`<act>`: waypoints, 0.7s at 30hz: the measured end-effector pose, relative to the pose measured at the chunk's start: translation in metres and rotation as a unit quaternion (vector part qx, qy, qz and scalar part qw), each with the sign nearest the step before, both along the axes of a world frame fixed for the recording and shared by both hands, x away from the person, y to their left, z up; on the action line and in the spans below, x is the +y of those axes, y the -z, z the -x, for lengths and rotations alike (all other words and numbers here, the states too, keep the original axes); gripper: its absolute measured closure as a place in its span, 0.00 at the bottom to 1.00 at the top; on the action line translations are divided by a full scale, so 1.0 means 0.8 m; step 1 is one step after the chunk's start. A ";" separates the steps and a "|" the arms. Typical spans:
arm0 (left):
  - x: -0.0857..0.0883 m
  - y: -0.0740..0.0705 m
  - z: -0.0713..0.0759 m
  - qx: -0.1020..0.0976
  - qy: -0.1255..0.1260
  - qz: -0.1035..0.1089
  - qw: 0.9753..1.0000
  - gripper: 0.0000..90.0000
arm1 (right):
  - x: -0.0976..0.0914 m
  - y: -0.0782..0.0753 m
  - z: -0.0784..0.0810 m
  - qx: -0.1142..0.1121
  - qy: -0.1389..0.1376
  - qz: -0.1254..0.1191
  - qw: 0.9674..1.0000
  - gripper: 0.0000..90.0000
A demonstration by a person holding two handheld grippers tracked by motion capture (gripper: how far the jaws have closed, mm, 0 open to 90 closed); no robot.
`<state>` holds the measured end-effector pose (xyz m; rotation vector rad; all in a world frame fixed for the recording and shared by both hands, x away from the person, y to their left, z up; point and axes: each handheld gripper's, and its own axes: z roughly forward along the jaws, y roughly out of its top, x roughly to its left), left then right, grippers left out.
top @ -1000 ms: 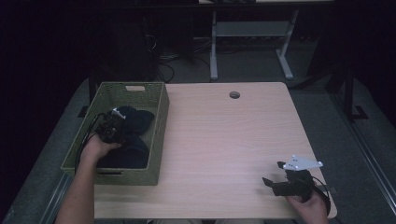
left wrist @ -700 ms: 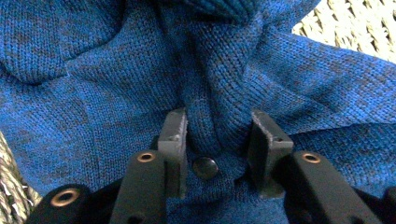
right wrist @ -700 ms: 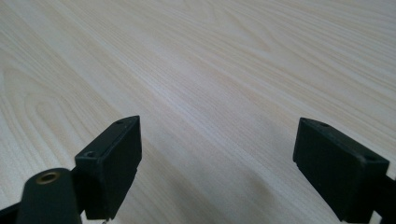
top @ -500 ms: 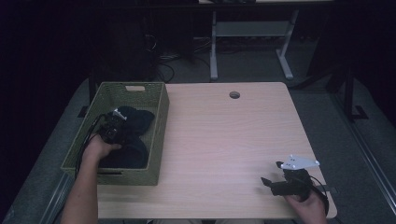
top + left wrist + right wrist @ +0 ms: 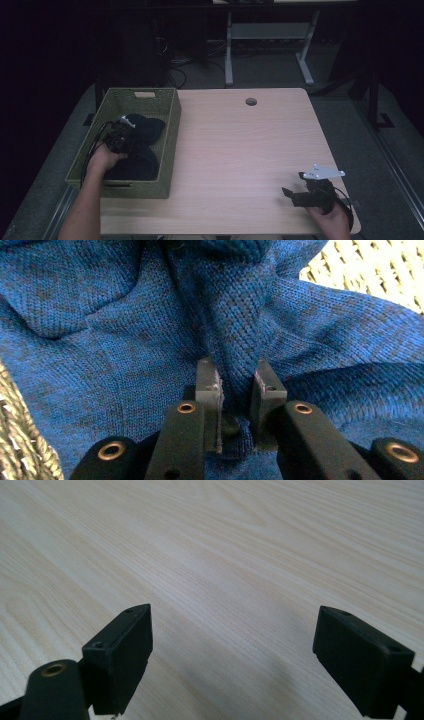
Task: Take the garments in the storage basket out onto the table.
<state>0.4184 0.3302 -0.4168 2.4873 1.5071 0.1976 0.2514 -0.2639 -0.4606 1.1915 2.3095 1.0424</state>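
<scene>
Blue knit garment [image 5: 125,340] lies heaped inside the green woven basket [image 5: 170,130]; soft, light and floppy, best pinched at a raised fold; left gripper [image 5: 235,390], jaws just closing, clamps such a fold; right gripper [image 5: 232,655] gapes empty, well apart from the basket.

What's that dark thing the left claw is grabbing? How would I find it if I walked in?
Look at the wooden table, then at the green woven basket at its left edge. Inside lies a dark blue knitted garment, bunched in folds; the left gripper has just been closing and pinches a fold. It is the soft blue knit against the stiff green weave.
</scene>
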 end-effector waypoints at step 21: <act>0.016 -0.054 0.025 -0.057 -0.001 0.072 0.996 0.88 | -0.004 -0.004 0.002 -0.004 0.007 -0.012 1.000 0.18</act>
